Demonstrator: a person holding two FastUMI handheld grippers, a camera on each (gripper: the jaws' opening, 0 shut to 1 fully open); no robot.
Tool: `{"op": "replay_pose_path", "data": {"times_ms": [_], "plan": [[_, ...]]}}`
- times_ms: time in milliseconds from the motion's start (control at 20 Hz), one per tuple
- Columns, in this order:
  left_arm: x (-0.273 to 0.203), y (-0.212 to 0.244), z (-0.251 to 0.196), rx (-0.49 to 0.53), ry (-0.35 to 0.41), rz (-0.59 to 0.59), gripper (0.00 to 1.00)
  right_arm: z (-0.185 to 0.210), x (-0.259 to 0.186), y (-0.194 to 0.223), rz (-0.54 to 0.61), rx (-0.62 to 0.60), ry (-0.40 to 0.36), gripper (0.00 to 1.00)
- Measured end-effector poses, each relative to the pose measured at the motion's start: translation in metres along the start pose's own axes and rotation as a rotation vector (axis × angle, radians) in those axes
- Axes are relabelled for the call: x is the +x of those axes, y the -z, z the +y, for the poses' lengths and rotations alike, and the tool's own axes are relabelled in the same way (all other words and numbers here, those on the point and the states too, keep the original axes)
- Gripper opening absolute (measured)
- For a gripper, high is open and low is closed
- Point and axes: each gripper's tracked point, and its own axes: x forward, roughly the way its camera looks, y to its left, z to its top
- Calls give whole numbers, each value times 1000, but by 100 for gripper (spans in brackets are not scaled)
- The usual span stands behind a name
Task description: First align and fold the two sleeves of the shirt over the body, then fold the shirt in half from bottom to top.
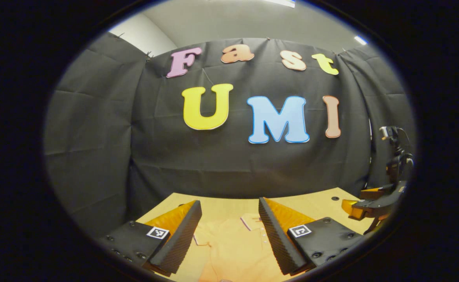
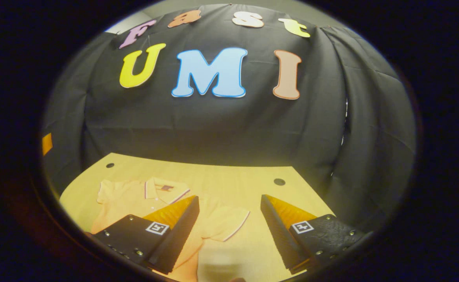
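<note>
Right gripper view: the shirt (image 2: 151, 203) was seen spread flat on the table (image 2: 229, 176); right gripper (image 2: 229, 207) and left gripper (image 1: 229, 213) were held wide apart above it, nothing gripped

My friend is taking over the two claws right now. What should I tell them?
Left claw: open, holding nothing, over the polo shirt.
Right claw: open, holding nothing, near the shirt's sleeve.
The shirt lies flat on the wooden table, collar toward the back wall, sleeves spread out.
Done: nothing folded.
Left: fold both sleeves over the body, then fold bottom to top.
</note>
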Motion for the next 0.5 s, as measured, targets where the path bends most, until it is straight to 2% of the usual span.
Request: {"op": "replay_pose_path", "data": {"times_ms": [250, 500], "plan": [[3, 6, 7, -5, -36, 33, 94, -10, 44, 22, 70, -39, 17, 98], [12, 22, 13, -17, -65, 65, 95, -11, 82, 51, 166, -10, 13, 98]]}}
